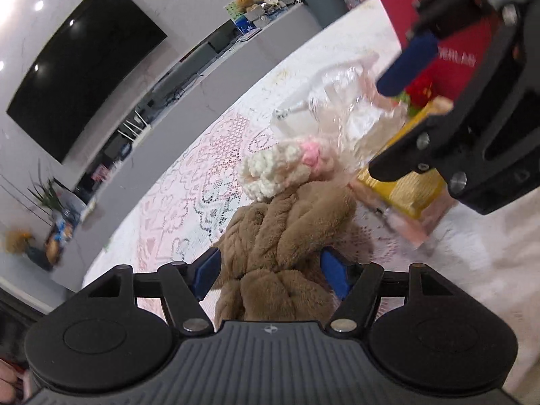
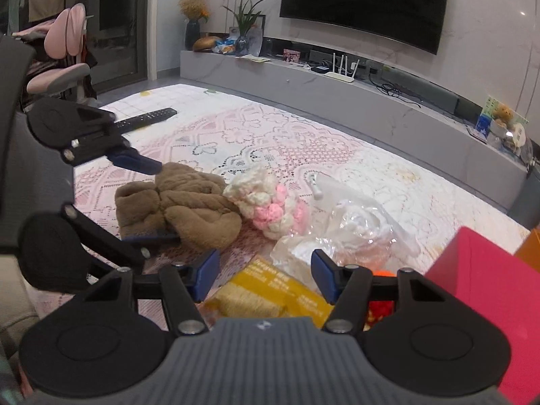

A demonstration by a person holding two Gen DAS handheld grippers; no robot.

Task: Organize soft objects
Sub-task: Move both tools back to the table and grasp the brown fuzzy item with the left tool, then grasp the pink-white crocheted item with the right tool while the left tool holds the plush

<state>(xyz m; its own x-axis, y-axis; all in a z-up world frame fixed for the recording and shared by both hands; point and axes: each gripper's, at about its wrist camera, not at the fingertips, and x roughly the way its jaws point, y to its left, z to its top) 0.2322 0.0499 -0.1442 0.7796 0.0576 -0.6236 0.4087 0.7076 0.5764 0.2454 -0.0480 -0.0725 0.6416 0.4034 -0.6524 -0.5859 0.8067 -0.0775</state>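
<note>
Brown plush fabric, a braided, fleecy soft item [image 1: 283,236], fills the space between the blue pads of the left gripper [image 1: 270,270], whose jaws stand apart around it, one pad above and one at its lower edge in the right wrist view; no firm clamp is evident. The right gripper [image 2: 265,275] hovers with jaws apart, holding nothing, above a yellow printed packet [image 2: 270,293]. Just beyond the plush lies a cream-and-pink crocheted yarn piece [image 2: 266,202], touching it, then a crinkled clear plastic bag with white contents [image 2: 354,233]. A good grasp would close on the thick braid centre, lifting it clear of the yarn. All rest on a pink-and-white lace-patterned cloth [image 2: 270,141]; a red box [image 2: 482,280] stands at right. Farther off, a black remote [image 2: 148,118], grey media bench [image 2: 337,94] and wall-mounted television [image 2: 364,3].
</note>
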